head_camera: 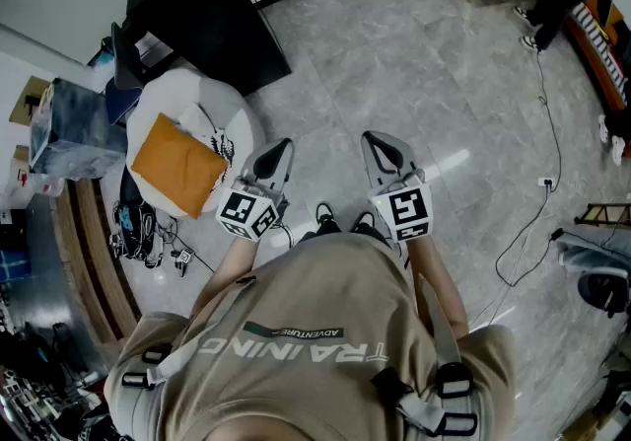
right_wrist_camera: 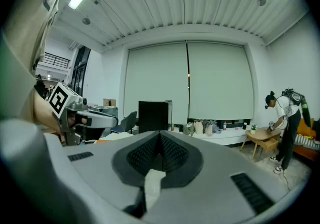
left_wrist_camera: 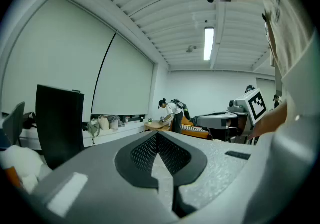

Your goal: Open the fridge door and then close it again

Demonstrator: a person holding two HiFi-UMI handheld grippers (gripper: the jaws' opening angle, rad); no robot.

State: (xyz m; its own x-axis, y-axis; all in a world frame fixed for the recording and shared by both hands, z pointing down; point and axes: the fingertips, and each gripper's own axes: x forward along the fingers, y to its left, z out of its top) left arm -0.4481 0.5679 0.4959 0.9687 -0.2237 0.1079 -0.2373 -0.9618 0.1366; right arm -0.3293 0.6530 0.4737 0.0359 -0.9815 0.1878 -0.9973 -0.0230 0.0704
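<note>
Grey tiled floor [head_camera: 424, 74], open room; I hold both grippers level in front of the body.

Left gripper [head_camera: 284, 145]: its 2 jaws are pressed together with nothing between them, and a tall black cabinet [left_wrist_camera: 60, 123] stands well beyond and left of the tips. I take that for the fridge but cannot confirm it. Right gripper [head_camera: 369, 138]: jaws also closed and empty, with the same cabinet straight beyond its tips, well apart. I judge both grippers are carried closed because no handle is within reach and the door is not yet approached.
</note>
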